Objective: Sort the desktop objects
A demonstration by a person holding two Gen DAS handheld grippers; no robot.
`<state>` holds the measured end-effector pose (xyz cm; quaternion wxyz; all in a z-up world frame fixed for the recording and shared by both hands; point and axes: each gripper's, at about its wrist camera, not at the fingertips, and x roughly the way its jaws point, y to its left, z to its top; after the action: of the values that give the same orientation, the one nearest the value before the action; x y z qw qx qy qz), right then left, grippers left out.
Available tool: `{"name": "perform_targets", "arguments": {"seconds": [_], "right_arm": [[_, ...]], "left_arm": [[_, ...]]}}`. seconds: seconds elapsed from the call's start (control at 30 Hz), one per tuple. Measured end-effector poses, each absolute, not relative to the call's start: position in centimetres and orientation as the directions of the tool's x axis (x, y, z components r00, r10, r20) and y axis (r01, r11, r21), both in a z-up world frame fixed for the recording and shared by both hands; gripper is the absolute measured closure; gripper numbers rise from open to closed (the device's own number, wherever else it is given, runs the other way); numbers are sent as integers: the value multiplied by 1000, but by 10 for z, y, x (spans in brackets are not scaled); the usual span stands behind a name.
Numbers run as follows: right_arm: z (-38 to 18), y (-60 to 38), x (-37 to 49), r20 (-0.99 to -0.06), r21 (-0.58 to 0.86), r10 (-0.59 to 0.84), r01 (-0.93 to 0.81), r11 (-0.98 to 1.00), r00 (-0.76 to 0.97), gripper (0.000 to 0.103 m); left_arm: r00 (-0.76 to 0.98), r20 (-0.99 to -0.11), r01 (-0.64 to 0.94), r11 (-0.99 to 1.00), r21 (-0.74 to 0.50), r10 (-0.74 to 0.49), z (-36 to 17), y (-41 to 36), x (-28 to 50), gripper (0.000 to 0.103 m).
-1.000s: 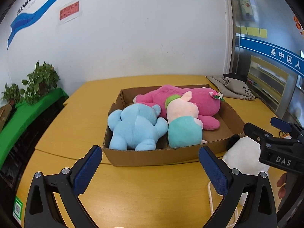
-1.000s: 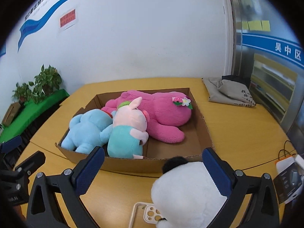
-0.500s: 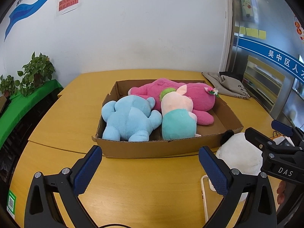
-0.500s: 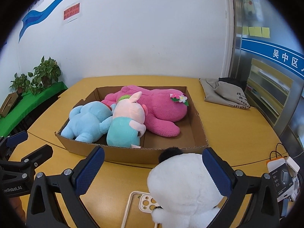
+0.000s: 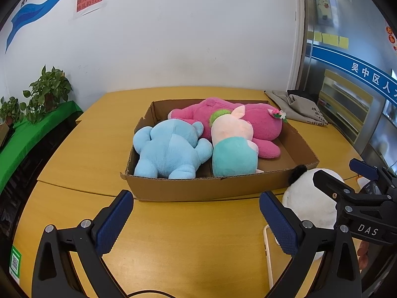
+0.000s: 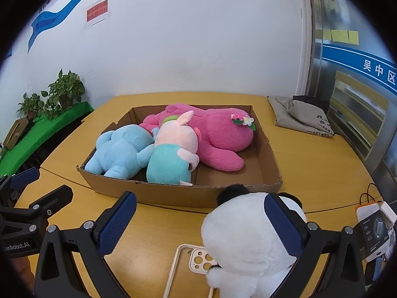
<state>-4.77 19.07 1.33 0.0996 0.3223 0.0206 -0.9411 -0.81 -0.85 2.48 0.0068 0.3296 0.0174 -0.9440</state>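
Observation:
A shallow cardboard box (image 5: 198,188) (image 6: 173,195) on the yellow table holds a blue plush (image 5: 168,149) (image 6: 119,152), a pink-and-teal plush (image 5: 233,146) (image 6: 173,159) and a magenta plush (image 5: 255,124) (image 6: 220,131). A white panda plush (image 6: 248,238) (image 5: 307,206) stands on the table just in front of the box's right corner. My right gripper (image 6: 198,226) is open, its right finger beside the panda. My left gripper (image 5: 196,223) is open and empty over bare table in front of the box.
A cream phone case (image 6: 196,260) (image 5: 268,248) lies under the panda's near side. A grey cloth bag (image 6: 297,116) lies at the back right. A small boxed item (image 6: 372,231) and cables sit at the right edge. Potted plants (image 5: 47,89) stand on a green shelf at left.
Both grippers have drawn back and risen a little, so the box and the panda sit slightly farther off. Both stay open. The plush toys have not moved.

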Motion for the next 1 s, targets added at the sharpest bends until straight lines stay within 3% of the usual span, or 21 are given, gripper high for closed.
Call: {"name": "perform_targets", "arguments": {"seconds": [1.0], "right_arm": [[1,198,-55,-650,40,-171,192,-981,-740,0]], "left_arm": [[-750,-660,6,-996,-90,55,9,-9,-21,0]]}}
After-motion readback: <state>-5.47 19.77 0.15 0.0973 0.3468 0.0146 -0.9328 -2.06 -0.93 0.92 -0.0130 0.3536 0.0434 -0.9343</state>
